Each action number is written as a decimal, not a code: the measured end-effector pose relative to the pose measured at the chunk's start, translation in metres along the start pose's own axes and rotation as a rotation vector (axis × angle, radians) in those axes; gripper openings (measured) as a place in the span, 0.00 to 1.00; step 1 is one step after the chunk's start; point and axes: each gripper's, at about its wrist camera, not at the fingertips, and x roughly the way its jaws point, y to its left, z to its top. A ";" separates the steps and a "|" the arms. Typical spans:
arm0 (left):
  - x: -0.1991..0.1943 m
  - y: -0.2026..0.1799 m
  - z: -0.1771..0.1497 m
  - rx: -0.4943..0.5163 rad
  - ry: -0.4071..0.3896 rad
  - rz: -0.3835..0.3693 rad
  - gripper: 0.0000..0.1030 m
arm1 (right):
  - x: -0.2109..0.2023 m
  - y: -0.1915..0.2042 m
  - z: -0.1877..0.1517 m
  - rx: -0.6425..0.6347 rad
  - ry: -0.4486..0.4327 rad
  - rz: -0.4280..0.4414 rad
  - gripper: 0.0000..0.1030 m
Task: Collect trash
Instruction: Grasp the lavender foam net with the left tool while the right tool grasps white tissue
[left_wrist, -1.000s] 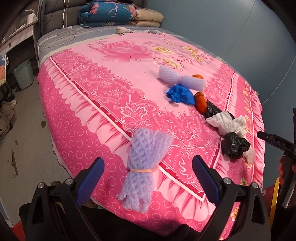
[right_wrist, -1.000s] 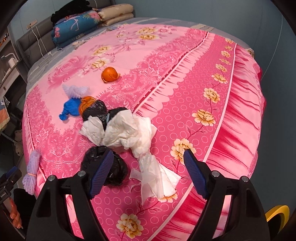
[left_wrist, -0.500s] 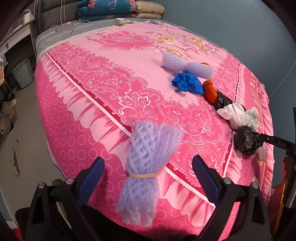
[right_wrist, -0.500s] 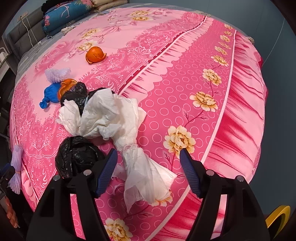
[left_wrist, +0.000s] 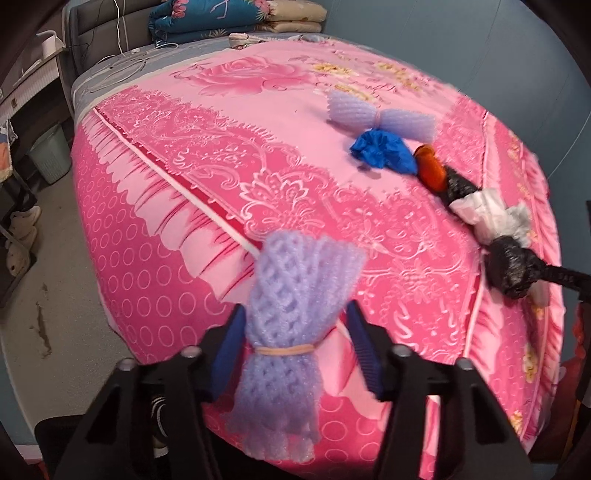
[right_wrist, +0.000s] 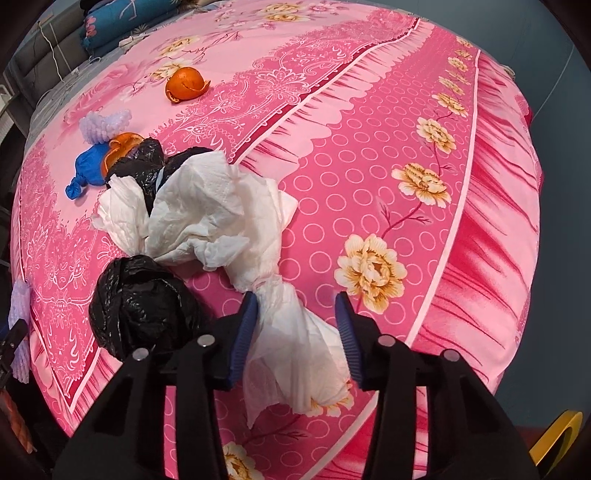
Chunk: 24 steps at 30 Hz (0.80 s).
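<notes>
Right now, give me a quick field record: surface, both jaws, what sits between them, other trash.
surface: pink floral bedspread
left gripper: jaws closing around purple foam net bundle
right gripper: jaws closing around white paper wad, right pad not yet touching
beside right gripper: black bag ball
other trash: blue glove, orange peel, second foam net

Both claws lower, jaws closing: left claw (left_wrist: 295, 343) astride foam net (left_wrist: 291, 317), right claw (right_wrist: 295, 332) astride white tissue (right_wrist: 291, 339).
</notes>
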 end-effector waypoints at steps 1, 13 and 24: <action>0.000 0.000 0.000 0.001 0.000 -0.001 0.45 | 0.000 0.001 0.000 -0.003 -0.001 0.001 0.34; -0.012 0.001 0.000 -0.007 -0.027 0.014 0.32 | -0.005 0.012 -0.001 -0.035 -0.008 -0.006 0.16; -0.034 0.008 0.003 -0.041 -0.069 -0.006 0.31 | -0.042 -0.001 -0.005 0.002 -0.075 0.026 0.14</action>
